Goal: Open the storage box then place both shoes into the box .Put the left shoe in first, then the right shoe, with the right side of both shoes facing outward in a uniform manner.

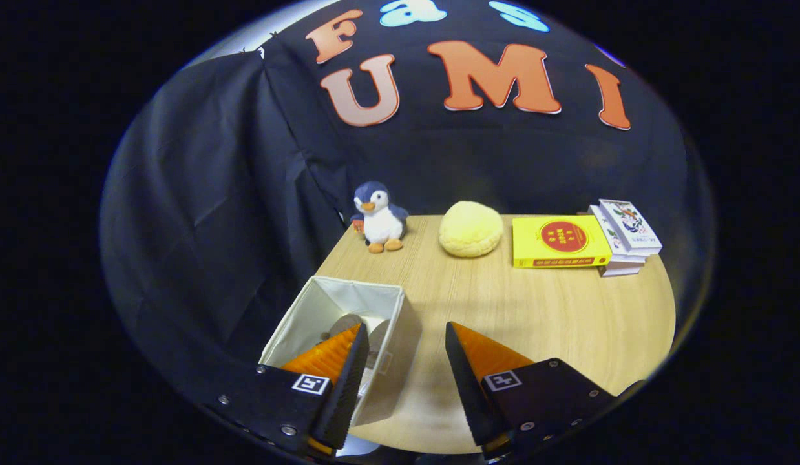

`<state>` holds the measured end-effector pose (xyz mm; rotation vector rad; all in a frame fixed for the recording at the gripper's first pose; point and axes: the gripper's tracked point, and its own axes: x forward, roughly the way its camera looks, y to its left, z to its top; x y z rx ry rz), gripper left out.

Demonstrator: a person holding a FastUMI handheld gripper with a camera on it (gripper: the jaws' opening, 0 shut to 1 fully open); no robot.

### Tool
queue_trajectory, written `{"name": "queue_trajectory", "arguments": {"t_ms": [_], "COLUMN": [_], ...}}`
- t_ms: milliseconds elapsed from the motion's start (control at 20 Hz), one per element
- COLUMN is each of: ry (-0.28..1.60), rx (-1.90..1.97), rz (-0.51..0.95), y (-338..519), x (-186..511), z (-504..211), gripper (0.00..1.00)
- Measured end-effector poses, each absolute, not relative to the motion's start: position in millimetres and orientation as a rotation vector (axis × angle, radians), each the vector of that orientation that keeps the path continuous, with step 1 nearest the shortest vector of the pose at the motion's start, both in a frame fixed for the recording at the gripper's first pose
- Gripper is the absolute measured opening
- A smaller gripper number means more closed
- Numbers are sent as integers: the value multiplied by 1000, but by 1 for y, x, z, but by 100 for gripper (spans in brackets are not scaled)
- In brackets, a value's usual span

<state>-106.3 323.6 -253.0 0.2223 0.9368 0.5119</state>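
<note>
The gripper (400,361) is being held wide apart and empty over the near edge of the table (555,316). The storage box (348,303) is sitting open at the near left, something rounded, perhaps shoes, being glimpsed inside. Its fabric walls are being judged light and floppy, best pinched at the stiffer rim.

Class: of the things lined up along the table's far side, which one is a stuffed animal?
The toy penguin, beside the wall; the others are a yellow cushion and books.

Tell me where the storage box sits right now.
In the gripper view the storage box stands open on the near left part of the wooden table, partly behind the left one of the open fingers, with the plush penguin beyond it.
</note>
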Motion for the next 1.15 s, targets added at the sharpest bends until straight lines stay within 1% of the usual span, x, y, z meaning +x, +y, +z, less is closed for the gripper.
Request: {"name": "queue_trajectory", "arguments": {"t_ms": [150,200,400,550,650,800,1150], "ry": [861,832,703,607,493,368,182], "rx": [255,252,230,237,232,181,145], "rz": [489,473,421,390,388,337,305], "y": [282,265,207,171,152,114,85], "x": [-88,-79,-54,-35,-20,-10,0], "z": [-239,-234,-207,-174,-148,-132,-96], "gripper": [82,87,94,96,97,97,97]}}
